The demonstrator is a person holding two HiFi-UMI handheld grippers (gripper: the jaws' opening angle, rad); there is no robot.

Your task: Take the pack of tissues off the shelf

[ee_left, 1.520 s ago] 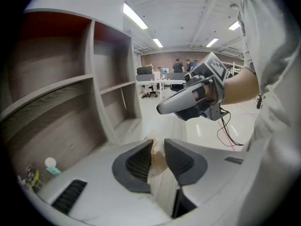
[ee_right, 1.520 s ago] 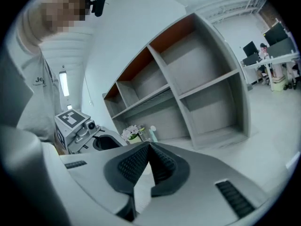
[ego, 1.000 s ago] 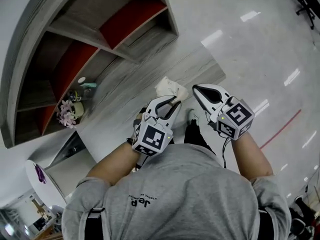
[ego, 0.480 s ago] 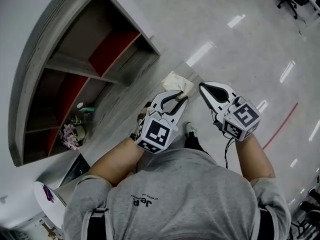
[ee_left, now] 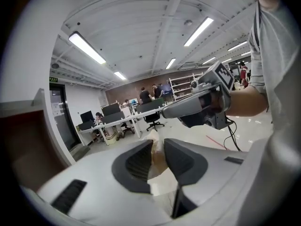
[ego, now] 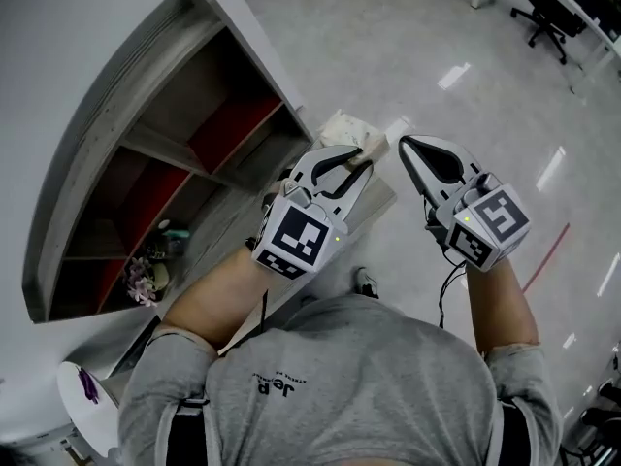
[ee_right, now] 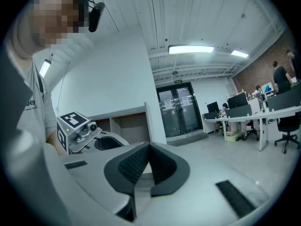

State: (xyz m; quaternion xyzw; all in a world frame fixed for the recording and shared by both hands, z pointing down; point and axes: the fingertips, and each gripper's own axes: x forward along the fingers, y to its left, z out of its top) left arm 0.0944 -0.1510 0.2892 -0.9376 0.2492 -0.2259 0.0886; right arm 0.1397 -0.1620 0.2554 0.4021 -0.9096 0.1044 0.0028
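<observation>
The pack of tissues (ego: 351, 129) is off the shelf and up in the air in front of the person, pinched at one end by the left gripper (ego: 361, 158). In the left gripper view the pale wrapper (ee_left: 160, 180) sits squeezed between the two dark jaws, which are closed on it.

Just to the right, the right gripper (ego: 408, 146) is held alongside at about the same height, near the pack but not touching it. Its jaws are pressed together with nothing between them, as the right gripper view (ee_right: 149, 149) shows.

Off to the left stands the grey shelf (ego: 146, 144) with its red-backed compartments. A lower compartment holds a small bunch of flowers (ego: 146, 280) and a bottle (ego: 173, 231). Beyond everything is the shiny floor (ego: 408, 27), with an office chair (ego: 543, 13) in the far corner.
</observation>
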